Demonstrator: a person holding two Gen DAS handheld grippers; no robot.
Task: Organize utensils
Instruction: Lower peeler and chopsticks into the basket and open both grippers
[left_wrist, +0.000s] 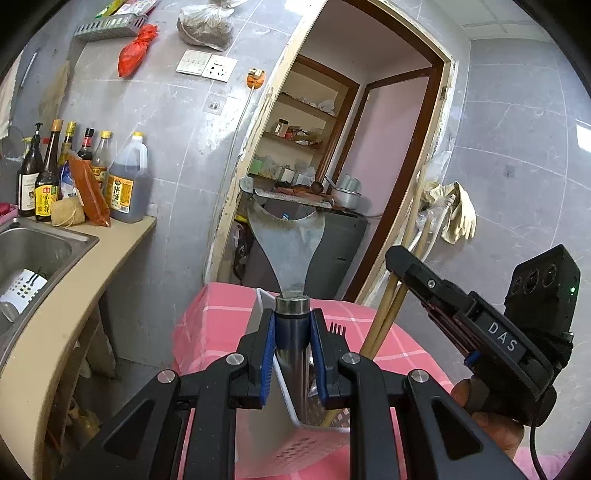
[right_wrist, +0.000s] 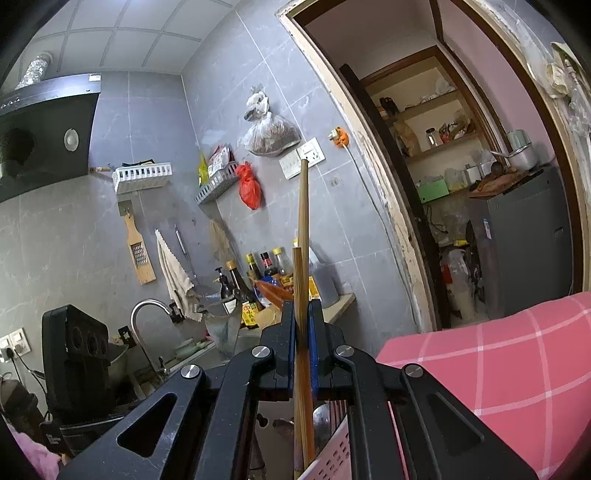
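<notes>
My left gripper (left_wrist: 291, 317) is shut on the round handle of a steel spatula (left_wrist: 286, 240), whose blade stands upright. The handle runs down into a white perforated utensil holder (left_wrist: 286, 397) on a pink checked cloth (left_wrist: 218, 325). Fork tines (left_wrist: 334, 326) stick up beside the handle. My right gripper (right_wrist: 303, 326), also seen at the right of the left wrist view (left_wrist: 400, 269), is shut on a pair of wooden chopsticks (right_wrist: 303, 240). The chopsticks stand nearly upright, with their lower ends inside the holder (right_wrist: 332, 461) next to a spoon (right_wrist: 321, 417).
A steel sink (left_wrist: 33, 243) and a counter with several sauce bottles (left_wrist: 74, 173) lie to the left. Beyond the cloth-covered table is an open doorway (left_wrist: 369, 147) with shelves and a grey fridge (right_wrist: 524, 240). The tap (right_wrist: 147, 310) shows in the right wrist view.
</notes>
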